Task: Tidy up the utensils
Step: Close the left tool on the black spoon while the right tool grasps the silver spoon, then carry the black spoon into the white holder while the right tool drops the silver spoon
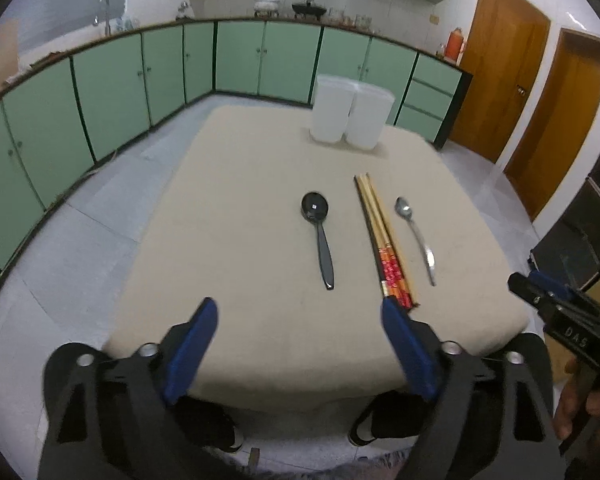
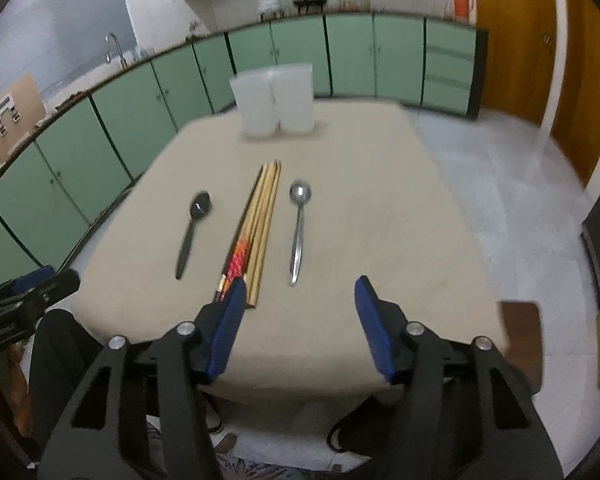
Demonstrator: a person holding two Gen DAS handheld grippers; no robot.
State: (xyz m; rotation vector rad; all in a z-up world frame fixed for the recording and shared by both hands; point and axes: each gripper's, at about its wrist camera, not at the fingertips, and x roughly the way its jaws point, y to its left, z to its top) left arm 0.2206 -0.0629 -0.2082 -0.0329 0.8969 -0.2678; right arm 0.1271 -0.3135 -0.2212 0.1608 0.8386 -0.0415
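Both your grippers sit over the near table edge, w/ nothing between the jaws: left gripper (image 1: 298, 316) spread wide, right gripper (image 2: 300, 292) gaping too, narrower. Beige cloth-covered table (image 1: 240, 240) has open room at the left and near side. Black plastic spoon (image 1: 319, 232), bundle of bamboo chopsticks w/ red-patterned ends (image 1: 382, 240) and steel spoon (image 1: 416, 236) lie parallel, apart. Two white plastic tubs (image 1: 350, 114) stand touching at the far edge.
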